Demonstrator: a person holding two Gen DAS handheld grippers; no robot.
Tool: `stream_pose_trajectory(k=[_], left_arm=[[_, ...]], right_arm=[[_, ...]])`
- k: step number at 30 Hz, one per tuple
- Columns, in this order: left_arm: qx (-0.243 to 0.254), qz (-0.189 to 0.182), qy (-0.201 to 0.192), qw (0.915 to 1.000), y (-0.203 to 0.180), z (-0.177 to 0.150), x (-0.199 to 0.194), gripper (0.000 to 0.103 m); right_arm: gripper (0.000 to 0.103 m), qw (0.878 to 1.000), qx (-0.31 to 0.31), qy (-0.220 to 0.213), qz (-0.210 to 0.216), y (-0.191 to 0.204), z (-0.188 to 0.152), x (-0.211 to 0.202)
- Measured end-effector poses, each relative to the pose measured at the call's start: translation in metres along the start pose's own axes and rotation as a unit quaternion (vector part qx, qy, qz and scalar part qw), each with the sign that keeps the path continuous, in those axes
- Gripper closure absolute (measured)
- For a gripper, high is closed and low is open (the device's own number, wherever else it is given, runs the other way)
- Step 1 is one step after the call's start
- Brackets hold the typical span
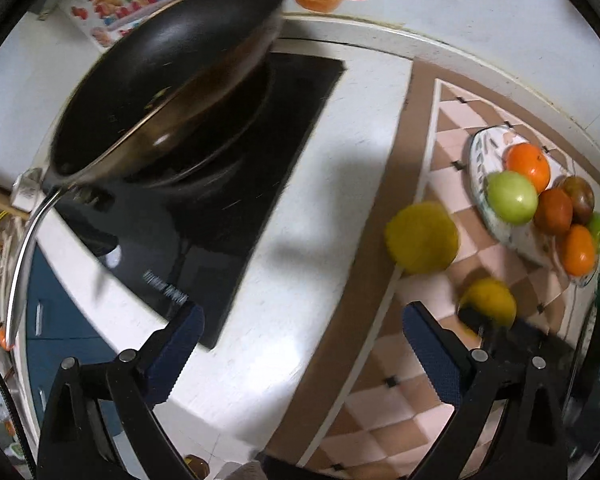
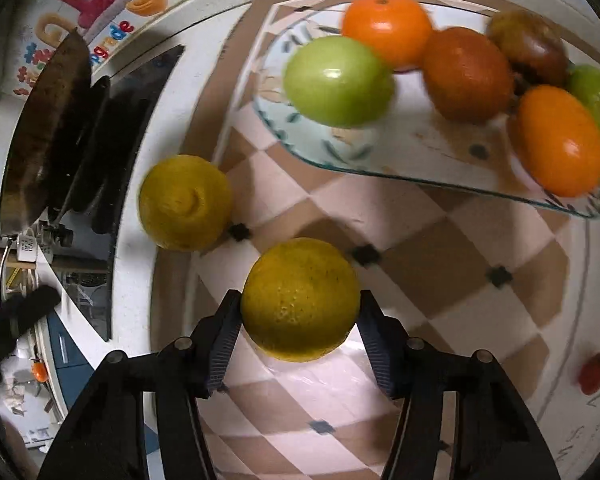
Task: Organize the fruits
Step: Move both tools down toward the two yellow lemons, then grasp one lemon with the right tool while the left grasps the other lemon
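My right gripper (image 2: pixel 300 320) is shut on a yellow citrus fruit (image 2: pixel 300 300) and holds it above the checkered mat (image 2: pixel 440 264). A second yellow fruit (image 2: pixel 185 202) lies on the mat's left edge; it also shows in the left wrist view (image 1: pixel 422 238). A patterned glass plate (image 2: pixel 420 160) behind holds several fruits: a green apple (image 2: pixel 338 80), oranges (image 2: pixel 386 28) and darker fruit. My left gripper (image 1: pixel 300 344) is open and empty above the white counter (image 1: pixel 284 280), left of the held fruit (image 1: pixel 490 300) and the plate (image 1: pixel 478 172).
A black frying pan (image 1: pixel 160 80) sits on a black induction hob (image 1: pixel 228 200) at the left. A small red fruit (image 2: pixel 594 372) lies at the mat's right edge. The wall behind carries colourful stickers (image 2: pixel 88 8).
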State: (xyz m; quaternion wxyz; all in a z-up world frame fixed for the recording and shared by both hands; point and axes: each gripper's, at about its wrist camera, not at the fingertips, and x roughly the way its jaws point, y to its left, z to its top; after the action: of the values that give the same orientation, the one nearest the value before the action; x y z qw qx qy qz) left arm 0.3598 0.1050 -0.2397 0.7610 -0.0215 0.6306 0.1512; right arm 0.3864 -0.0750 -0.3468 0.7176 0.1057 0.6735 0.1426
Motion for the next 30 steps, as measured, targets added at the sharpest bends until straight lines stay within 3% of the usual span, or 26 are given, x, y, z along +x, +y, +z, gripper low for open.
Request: stream_pose_trajectory(k=[5,12,14,16,18,22,26,30], left_arm=[[0.048,-0.031,0.017,0.9982,-0.033,0.031,0.025,0.001],[0.114,-0.042,0.060,0.9908,-0.069,0.048,0.066,0.001],[0.127,-0.053,0.060,0.9887,-0.075,0.048,0.071,0.007],[0.139,-0.063,0.056,0.9867,-0.081,0.047,0.074,0.028],[0.145,-0.079,0.057,0.9847,-0.087,0.046,0.076,0.041],[0.157,-0.070,0.033,0.9846,-0.094,0.047,0.075,0.041],[0.145,-0.087,0.024,0.9853,-0.093,0.042,0.067,0.041],[0.127,-0.126,0.017,0.9838,-0.090,0.042,0.043,0.041]], right_arm=[[0.043,0.999,0.030,-0.001,-0.020,-0.044,-0.013,-0.019],[0.043,0.997,0.062,-0.007,-0.035,-0.077,-0.024,-0.030],[0.043,0.997,0.068,-0.008,-0.033,-0.081,-0.026,-0.031],[0.043,0.997,0.069,-0.008,-0.033,-0.082,-0.028,-0.030],[0.043,0.997,0.068,-0.007,-0.033,-0.083,-0.028,-0.031],[0.043,0.997,0.064,-0.009,-0.031,-0.084,-0.028,-0.036],[0.043,0.997,0.069,-0.023,-0.022,-0.082,-0.024,-0.046],[0.043,0.996,0.082,-0.047,0.000,-0.080,-0.010,-0.063]])
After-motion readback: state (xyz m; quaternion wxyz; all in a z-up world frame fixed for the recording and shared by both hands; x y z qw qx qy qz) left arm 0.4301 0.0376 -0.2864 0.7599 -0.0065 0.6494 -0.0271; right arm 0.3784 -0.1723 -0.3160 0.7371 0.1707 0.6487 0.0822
